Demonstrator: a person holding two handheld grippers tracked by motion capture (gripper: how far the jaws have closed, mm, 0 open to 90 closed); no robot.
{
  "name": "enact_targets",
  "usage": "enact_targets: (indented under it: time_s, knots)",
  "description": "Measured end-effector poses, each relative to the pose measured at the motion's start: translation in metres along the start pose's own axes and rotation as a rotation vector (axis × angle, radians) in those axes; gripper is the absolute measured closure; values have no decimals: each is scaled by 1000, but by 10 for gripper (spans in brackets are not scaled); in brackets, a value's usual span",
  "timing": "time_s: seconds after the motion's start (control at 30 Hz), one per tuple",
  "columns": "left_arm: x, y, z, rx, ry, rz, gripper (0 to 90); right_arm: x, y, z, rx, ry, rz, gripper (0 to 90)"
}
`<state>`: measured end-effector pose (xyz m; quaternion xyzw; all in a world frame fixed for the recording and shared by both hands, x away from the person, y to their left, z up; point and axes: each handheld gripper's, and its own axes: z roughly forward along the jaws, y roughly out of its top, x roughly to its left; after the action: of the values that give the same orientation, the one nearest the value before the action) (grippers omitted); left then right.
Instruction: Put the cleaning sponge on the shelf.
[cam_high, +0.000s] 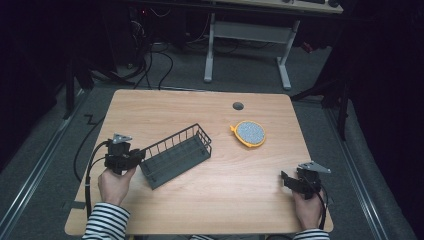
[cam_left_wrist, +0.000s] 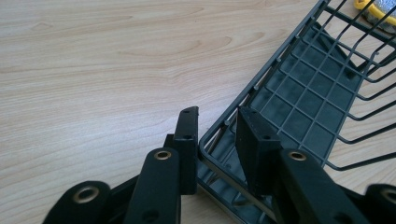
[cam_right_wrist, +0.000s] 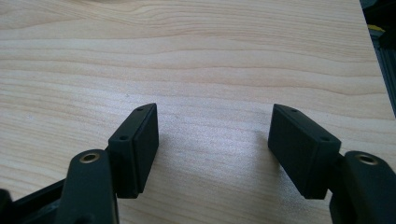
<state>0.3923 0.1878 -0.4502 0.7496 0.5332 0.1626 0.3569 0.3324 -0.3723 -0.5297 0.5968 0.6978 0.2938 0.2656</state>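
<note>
While your left claw (cam_left_wrist: 217, 140) straddles the dark grey wire basket (cam_high: 176, 155) end rim, unclamped, its long axis runs away; right claw (cam_right_wrist: 212, 149) gapes empty.

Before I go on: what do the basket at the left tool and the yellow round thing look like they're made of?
The basket looks like metal wire with a matte dark grey coating: thin rods welded into a grid, no bare shine. The left tool straddles its corner rim. The yellow round thing seems to have a glossy plastic rim around a speckled grey-white face, perhaps a scrubbing pad; too small to be sure. Both sit on a pale wood-grain table.
</note>
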Motion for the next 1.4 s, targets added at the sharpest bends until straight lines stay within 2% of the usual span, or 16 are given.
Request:
enact_targets:
  time_s: [0.63,1.03,1.1,1.17,1.27,1.4]
  knots:
    - [-32,17,25,-9,-35,11,705,1,0,0,3,4,0,335]
    - [-36,18,28,-25,-37,3,701,0,0,0,2,5,-2,334]
    - [-36,18,27,-35,-36,0,660,0,0,0,2,5,-2,334]
    - [-36,18,26,-40,-30,4,559,0,0,0,2,5,-2,334]
    - [-35,18,22,-57,-29,8,464,0,0,0,2,5,-2,334]
    - [-30,17,11,-95,-34,-3,388,1,0,0,2,5,-3,334]
